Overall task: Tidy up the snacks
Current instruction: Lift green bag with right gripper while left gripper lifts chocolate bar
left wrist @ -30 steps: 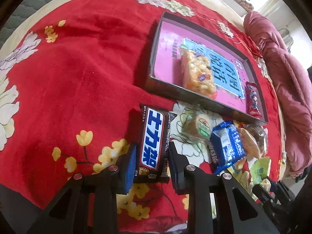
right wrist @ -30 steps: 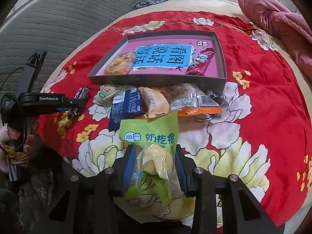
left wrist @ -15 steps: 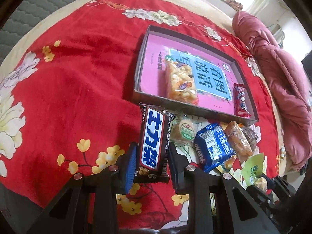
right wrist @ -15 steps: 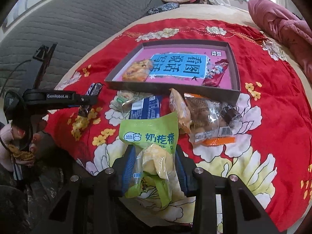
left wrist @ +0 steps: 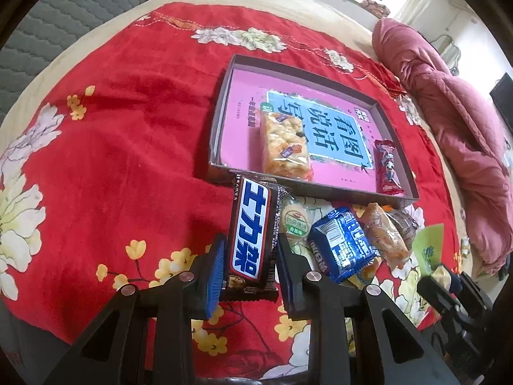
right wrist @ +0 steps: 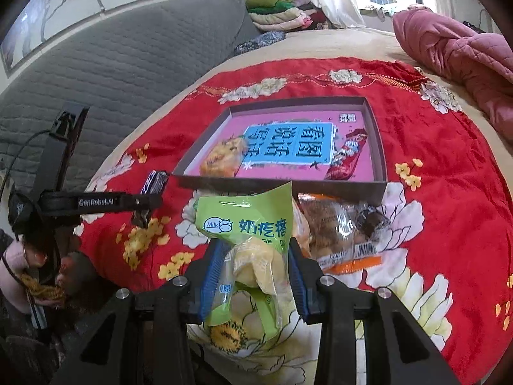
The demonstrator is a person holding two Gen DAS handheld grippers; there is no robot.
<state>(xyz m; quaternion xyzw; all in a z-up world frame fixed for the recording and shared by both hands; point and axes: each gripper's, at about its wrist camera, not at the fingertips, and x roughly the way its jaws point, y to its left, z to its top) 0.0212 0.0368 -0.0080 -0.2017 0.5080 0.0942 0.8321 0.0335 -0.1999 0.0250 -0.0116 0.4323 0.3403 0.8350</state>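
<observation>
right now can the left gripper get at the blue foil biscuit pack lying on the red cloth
Probably not yet: the left gripper is shut on the dark chocolate bar. The blue foil biscuit pack lies uncovered just beside it, so the path is free once the bar is dropped.

Both fisheye views look steeply down along their own fingers toward the shallow box [left wrist: 315, 194] on the red cloth [left wrist: 128, 147]. The left wrist view sits near the box's front left corner; the right wrist view faces its front wall [right wrist: 282, 184] squarely (slightly farther back). Both share the box.
</observation>
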